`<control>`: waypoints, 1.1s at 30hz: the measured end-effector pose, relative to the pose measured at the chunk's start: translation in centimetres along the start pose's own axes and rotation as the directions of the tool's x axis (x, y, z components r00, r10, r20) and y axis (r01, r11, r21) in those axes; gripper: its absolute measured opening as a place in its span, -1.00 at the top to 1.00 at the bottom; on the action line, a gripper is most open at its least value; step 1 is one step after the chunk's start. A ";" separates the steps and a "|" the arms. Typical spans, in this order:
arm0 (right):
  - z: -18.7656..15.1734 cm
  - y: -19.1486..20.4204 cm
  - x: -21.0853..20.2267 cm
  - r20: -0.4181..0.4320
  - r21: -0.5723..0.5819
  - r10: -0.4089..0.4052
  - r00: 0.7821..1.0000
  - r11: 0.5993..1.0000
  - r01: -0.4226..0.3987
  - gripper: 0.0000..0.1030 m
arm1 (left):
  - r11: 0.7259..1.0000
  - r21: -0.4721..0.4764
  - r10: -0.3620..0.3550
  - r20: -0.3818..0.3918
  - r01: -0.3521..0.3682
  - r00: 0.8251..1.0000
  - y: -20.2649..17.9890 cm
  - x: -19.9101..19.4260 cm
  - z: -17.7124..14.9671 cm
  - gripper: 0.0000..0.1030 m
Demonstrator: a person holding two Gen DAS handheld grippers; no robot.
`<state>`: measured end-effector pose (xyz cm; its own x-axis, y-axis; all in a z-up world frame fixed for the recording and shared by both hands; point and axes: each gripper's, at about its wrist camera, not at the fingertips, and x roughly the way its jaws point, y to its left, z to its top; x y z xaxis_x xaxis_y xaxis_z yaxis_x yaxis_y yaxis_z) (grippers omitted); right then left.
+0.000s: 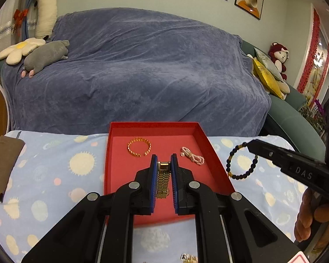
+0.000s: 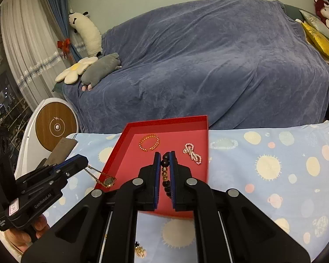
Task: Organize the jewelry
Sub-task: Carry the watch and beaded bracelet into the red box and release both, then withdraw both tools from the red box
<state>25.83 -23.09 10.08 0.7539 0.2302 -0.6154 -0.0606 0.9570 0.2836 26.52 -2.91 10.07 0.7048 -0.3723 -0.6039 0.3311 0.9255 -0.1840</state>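
Note:
A red tray (image 1: 120, 175) (image 2: 129, 153) sits on the table, holding a gold twisted bangle (image 1: 139, 150) (image 2: 149, 142) and a pink pearl piece (image 1: 192, 155) (image 2: 192, 153). My left gripper (image 1: 163, 160) is shut on a gold watch (image 1: 163, 180) and holds it above the tray; the watch (image 2: 108, 181) hangs over the tray's left rim in the right wrist view. My right gripper (image 2: 165, 156) is shut on a dark bead bracelet (image 2: 165, 175), which hangs (image 1: 241, 164) right of the tray.
The table has a light blue cloth (image 1: 54, 175) with suns and planets. A brown card (image 1: 4, 166) lies at its left. More gold jewelry (image 2: 140, 251) (image 1: 189, 258) lies near the front edge. A sofa under a blue blanket (image 1: 142, 65) stands behind.

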 end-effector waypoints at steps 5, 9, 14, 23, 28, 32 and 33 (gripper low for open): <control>0.0 -1.1 5.2 -0.064 0.020 -0.027 0.998 0.999 0.028 0.86 | 1.000 -0.014 0.016 -0.049 -0.017 0.999 1.1 4.9 1.6 0.82; -0.7 -1.2 8.5 -0.118 0.033 -0.022 0.993 0.999 0.026 0.86 | 0.999 -0.007 0.036 -0.090 -0.036 0.995 1.6 8.1 1.5 0.82; -1.6 -0.2 10.9 -0.162 0.007 -0.014 0.987 1.000 0.015 0.73 | 0.997 -0.038 0.059 -0.124 -0.065 0.991 2.9 10.5 0.7 0.78; -2.2 1.1 4.8 -0.069 0.028 0.060 0.996 0.998 -0.058 0.23 | 0.989 -0.078 0.121 -0.044 -0.124 0.992 4.4 5.8 -0.2 -0.14; -4.4 1.3 -0.2 -0.047 0.030 0.075 0.996 0.997 -0.073 0.14 | 0.987 -0.090 0.130 -0.052 -0.134 0.990 4.8 1.4 -2.5 -0.15; -7.2 1.8 -3.1 -0.049 0.002 0.057 0.997 0.998 -0.057 0.13 | 0.986 -0.068 0.151 -0.065 -0.155 0.986 4.1 -1.8 -5.1 -0.15; -8.3 1.9 -3.8 -0.048 -0.004 0.049 0.998 0.999 -0.049 0.13 | 0.986 -0.062 0.151 -0.078 -0.156 0.985 3.9 -2.4 -5.9 -0.15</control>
<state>17.46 -20.66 6.88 0.7175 0.2849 -0.6356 -0.1000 0.9452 0.3109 22.45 2.00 6.23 0.6958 -0.2215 -0.6832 0.1772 0.9748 -0.1355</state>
